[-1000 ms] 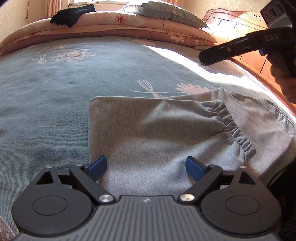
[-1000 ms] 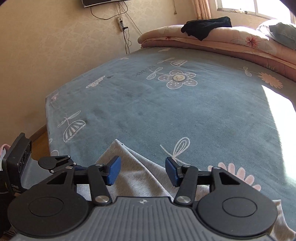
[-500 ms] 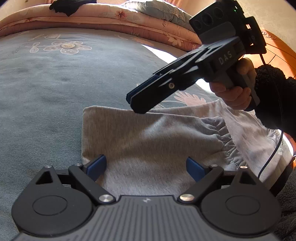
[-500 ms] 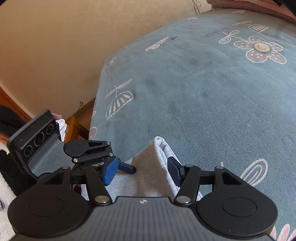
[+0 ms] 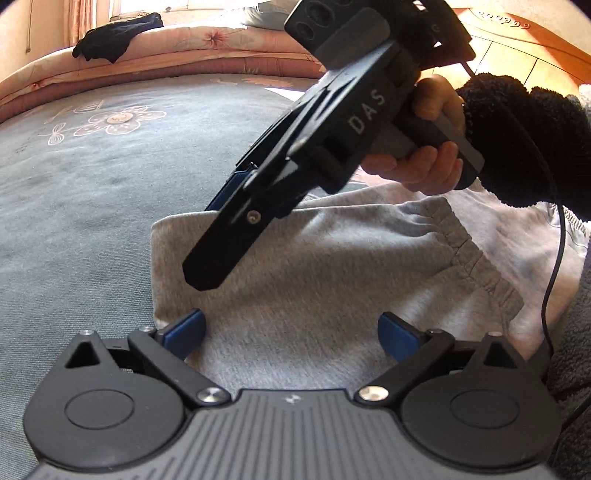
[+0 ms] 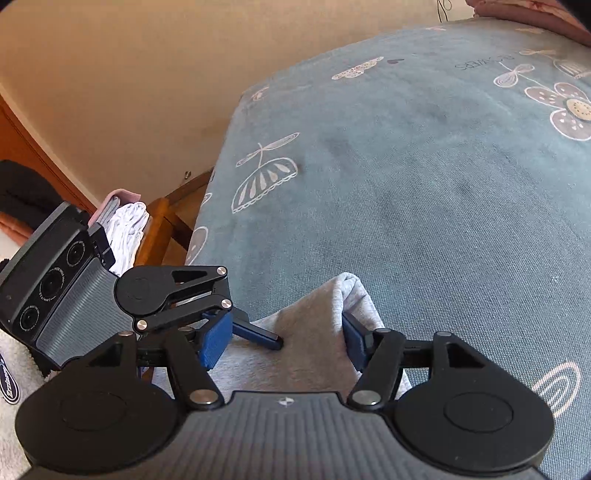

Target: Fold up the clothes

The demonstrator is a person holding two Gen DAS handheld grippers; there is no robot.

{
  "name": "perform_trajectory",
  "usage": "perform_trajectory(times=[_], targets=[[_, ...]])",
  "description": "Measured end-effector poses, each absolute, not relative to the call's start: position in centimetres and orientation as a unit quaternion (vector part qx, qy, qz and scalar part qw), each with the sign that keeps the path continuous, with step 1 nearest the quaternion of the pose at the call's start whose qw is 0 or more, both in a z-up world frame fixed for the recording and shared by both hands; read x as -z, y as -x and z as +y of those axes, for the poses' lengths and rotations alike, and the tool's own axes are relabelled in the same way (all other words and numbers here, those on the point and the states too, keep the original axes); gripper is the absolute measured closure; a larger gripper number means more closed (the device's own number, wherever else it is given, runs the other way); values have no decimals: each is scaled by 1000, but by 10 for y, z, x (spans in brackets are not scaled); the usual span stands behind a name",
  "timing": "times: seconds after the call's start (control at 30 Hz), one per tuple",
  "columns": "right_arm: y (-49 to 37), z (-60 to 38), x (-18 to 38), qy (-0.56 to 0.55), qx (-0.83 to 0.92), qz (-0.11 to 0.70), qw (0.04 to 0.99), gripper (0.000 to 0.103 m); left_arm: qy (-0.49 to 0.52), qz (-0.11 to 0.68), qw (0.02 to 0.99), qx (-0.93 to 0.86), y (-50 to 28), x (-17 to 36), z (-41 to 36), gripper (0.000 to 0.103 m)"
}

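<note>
Black garment (image 5: 118, 35) on pink quilt (image 5: 192, 55), clothes pile (image 6: 125, 229) bedside

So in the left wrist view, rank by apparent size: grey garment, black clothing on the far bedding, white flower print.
1. grey garment, largest by far.
2. and 3. black clothing and flower print: look alike, and distance makes it unsure.

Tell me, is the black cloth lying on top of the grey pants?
No, the black cloth lies far off on the folded quilt at the far end of the bed, apart from the grey pants.
</note>
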State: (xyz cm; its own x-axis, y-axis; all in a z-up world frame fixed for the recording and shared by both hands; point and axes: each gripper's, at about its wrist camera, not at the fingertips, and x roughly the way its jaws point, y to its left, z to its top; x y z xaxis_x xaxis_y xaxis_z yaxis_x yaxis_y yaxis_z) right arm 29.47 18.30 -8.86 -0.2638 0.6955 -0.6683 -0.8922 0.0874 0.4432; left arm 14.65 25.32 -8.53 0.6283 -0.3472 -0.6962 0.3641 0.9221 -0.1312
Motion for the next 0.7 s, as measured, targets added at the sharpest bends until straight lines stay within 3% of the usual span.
perform_trajectory(times=[0.07, 0.2, 0.4, 0.57, 0.7], targets=[[-284, 182, 84, 129, -674, 417, 596, 27, -12, 382, 902, 199, -146, 86, 253, 3], [-290, 194, 91, 148, -666, 419, 599, 26, -10, 380, 903, 198, -146, 86, 252, 3], [-345, 205, 107, -23, -660, 505, 556, 25, -13, 379, 903, 199, -148, 83, 253, 3], [-371, 167, 79, -80, -600, 494, 624, 25, 2, 359, 912, 197, -159, 67, 262, 3], [-355, 121, 41, -48, -561, 469, 680, 25, 53, 350, 914, 197, -189, 69, 278, 3]])
